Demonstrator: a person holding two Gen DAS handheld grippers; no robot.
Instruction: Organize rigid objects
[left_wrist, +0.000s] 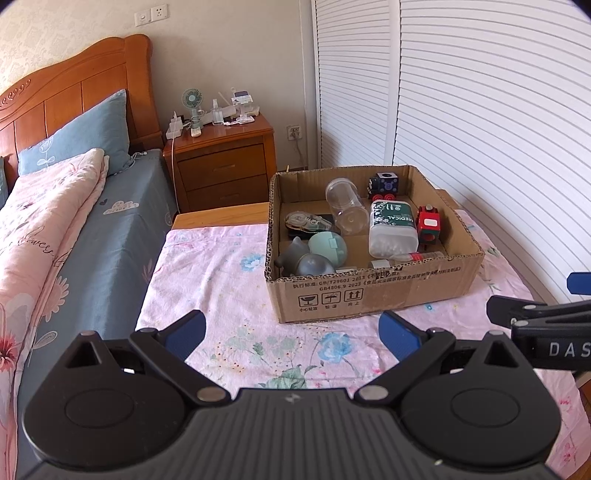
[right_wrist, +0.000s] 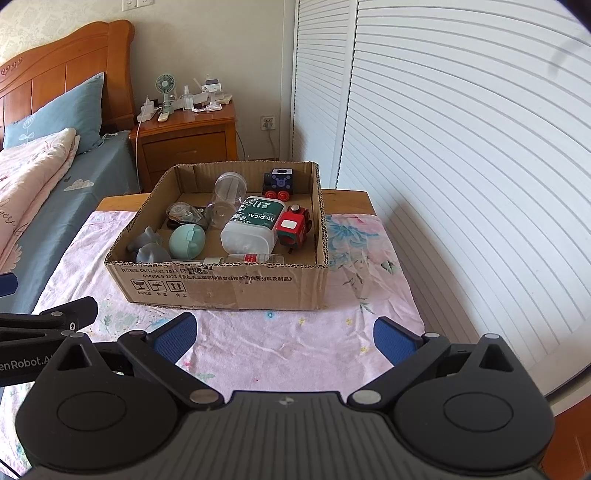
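Both tongs hang spread wide and empty above the near part of the worktop. The left tongs (left_wrist: 291, 334) sit left of the right tongs (right_wrist: 284, 338), side by side and close; each shows at the edge of the other's view.

Straight ahead of both, on the floral cloth (right_wrist: 258, 343), stands an open cardboard box (right_wrist: 225, 286) with the rigid things already lying in it. From the right view the box is ahead and slightly left; from the left view it is ahead and to the right. So it lies roughly between the two, and neither arm is clearly nearer.

Inside: a white tub (right_wrist: 253, 225) labelled MEDICAL lies on its side, its long axis running from the near wall toward the far right corner. A clear jar (right_wrist: 225, 197) lies beside it on the left, its axis nearly the same way. A red toy (right_wrist: 293, 229) sits just right of the tub, nearer the right tongs. A dark toy (right_wrist: 280, 182) with red wheels stands at the far wall. A mint case (right_wrist: 186, 242) and a grey figure (right_wrist: 147, 247) fill the near left corner, nearer the left tongs. A slim tube (right_wrist: 245, 258) lies along the near wall, crosswise to both tongs.

The worktop outside the box holds nothing loose, so the sorting looks mostly done, or the next move is a downward reach over the near wall.
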